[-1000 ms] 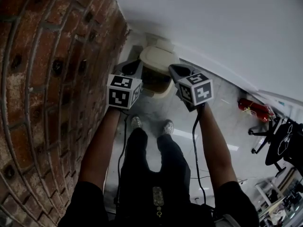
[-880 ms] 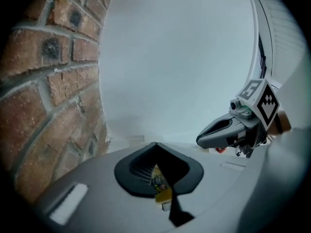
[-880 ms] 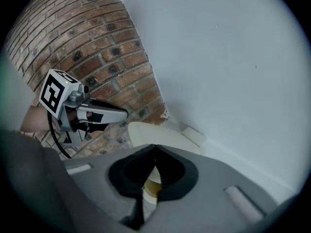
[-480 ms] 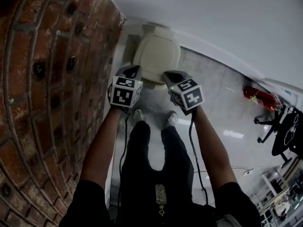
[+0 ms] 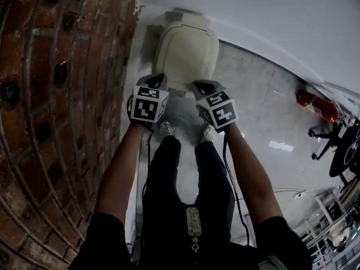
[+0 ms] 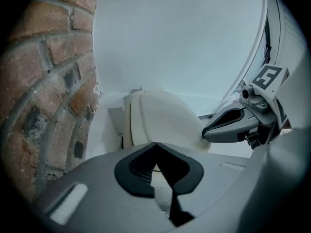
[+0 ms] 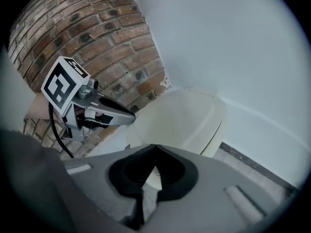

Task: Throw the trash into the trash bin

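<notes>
Brick wall (image 5: 50,94) and white wall (image 5: 270,16) meet at a corner where the cream trash bin (image 5: 185,49) stands on the grey floor (image 5: 264,111), lid down. A person holds the left gripper (image 5: 158,80) and right gripper (image 5: 202,85) side by side just before the bin, both clenched, jaws tip to tip.

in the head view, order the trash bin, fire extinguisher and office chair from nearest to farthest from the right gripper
From the right gripper:
1. trash bin, just ahead of it, top centre
2. fire extinguisher, further off to the right
3. office chair, at the far right edge
</notes>
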### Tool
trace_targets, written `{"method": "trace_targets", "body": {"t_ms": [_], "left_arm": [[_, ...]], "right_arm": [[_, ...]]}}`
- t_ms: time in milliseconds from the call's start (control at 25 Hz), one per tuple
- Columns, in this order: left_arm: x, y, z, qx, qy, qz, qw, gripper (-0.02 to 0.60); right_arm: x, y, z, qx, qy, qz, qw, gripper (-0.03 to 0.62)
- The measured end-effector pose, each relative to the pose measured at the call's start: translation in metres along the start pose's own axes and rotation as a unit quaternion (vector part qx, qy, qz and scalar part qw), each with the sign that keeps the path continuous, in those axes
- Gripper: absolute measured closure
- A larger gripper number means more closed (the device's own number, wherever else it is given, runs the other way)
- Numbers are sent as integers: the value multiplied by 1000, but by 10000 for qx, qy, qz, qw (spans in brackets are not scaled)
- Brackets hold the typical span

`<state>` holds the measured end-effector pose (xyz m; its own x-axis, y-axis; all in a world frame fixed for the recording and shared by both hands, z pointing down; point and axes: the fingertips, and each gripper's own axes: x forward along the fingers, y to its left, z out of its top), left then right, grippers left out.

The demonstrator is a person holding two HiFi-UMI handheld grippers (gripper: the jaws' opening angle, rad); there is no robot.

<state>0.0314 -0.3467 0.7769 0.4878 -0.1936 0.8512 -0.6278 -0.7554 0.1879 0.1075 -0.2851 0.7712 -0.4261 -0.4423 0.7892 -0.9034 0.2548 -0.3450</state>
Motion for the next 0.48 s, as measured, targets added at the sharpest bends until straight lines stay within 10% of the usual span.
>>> {"method": "trace_targets", "body": {"t_ms": [480], "left_arm": [[21,3,-17,49,140,111,9998,574]], "right_arm": [[23,-5,-23,-105,155,-102,9998,591]]}}
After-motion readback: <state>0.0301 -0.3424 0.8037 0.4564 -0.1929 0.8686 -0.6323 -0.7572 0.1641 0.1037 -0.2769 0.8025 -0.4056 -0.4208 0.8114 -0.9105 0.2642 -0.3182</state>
